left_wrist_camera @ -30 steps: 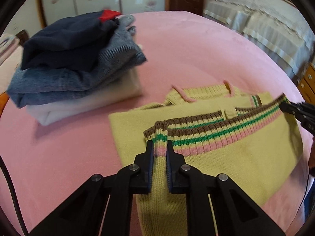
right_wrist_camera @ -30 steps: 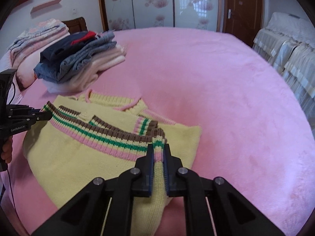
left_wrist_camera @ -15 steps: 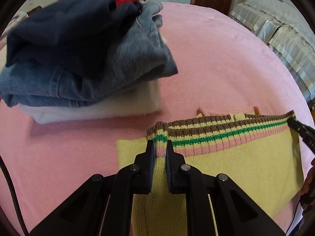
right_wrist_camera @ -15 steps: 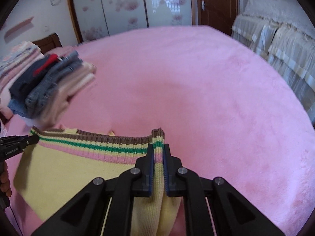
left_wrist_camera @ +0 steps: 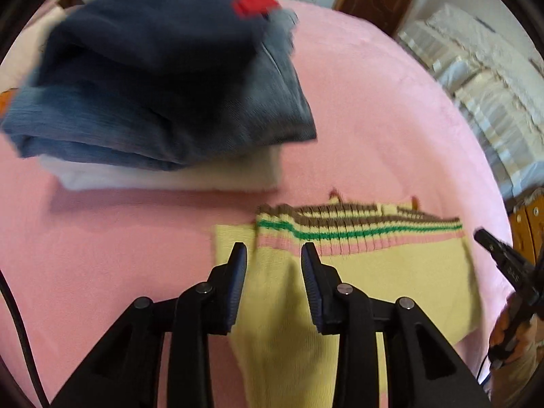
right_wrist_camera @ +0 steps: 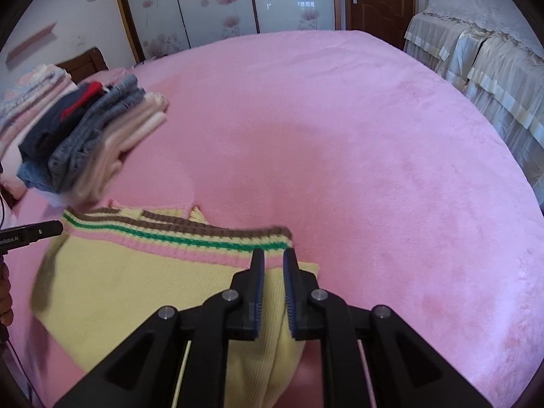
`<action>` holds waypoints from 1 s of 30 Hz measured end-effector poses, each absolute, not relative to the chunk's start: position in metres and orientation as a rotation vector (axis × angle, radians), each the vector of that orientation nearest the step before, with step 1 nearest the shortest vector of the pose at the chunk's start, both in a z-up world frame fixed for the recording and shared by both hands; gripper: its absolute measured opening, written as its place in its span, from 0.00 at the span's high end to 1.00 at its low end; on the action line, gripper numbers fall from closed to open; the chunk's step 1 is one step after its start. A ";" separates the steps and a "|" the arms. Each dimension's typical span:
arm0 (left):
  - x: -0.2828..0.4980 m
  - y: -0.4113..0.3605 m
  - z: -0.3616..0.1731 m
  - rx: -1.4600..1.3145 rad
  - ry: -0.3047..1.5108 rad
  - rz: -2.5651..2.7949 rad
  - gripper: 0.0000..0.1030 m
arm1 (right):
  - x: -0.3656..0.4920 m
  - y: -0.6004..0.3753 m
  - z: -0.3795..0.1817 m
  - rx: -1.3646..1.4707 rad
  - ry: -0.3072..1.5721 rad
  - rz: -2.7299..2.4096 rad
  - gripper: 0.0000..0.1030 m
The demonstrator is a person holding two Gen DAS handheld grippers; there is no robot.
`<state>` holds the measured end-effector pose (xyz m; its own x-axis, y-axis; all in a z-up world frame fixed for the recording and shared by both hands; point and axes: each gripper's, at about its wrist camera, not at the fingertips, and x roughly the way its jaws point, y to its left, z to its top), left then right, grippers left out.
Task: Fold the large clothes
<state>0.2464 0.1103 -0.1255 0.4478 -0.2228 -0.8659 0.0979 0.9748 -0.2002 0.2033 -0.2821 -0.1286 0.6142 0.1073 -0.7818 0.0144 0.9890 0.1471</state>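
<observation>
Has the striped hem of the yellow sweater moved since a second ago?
Yes. The striped hem has been carried toward the stack of folded clothes, covering the sweater's neckline; the left hand-held gripper is now opening off it.

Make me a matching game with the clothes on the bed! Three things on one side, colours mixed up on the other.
Things:
1. Sweater lying under the grippers
2. Blanket covering the bed
3. Top garment on the folded pile

Colours:
A. Pink
B. Dark navy with a red patch
C. Yellow with brown, green and pink stripes

Pairs: 1-C, 2-A, 3-B
</observation>
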 end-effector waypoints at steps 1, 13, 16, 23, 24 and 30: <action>0.239 0.116 -0.119 -0.116 1.071 -0.155 0.69 | 0.196 -0.284 -0.121 0.170 0.891 0.055 0.89; 0.138 0.049 -0.141 -0.002 0.946 -0.142 0.70 | 0.112 -0.211 -0.124 0.127 0.860 0.176 0.89; 0.134 0.047 -0.161 0.040 0.981 -0.092 0.70 | 0.101 -0.198 -0.141 0.062 0.883 0.168 0.89; 0.131 0.059 -0.173 0.011 1.001 -0.097 0.71 | 0.087 -0.241 -0.166 0.075 0.908 0.064 0.93; 0.130 0.058 -0.173 0.012 1.001 -0.092 0.71 | 0.085 -0.244 -0.167 0.077 0.908 0.067 0.94; 0.132 0.057 -0.174 0.025 1.006 -0.072 0.71 | 0.088 -0.242 -0.167 0.072 0.919 0.055 0.94</action>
<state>0.1320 0.0574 -0.1741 0.5329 -0.0488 -0.8448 0.0722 0.9973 -0.0120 0.0880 -0.2421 -0.1671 0.6053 0.0785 -0.7921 -0.0170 0.9962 0.0857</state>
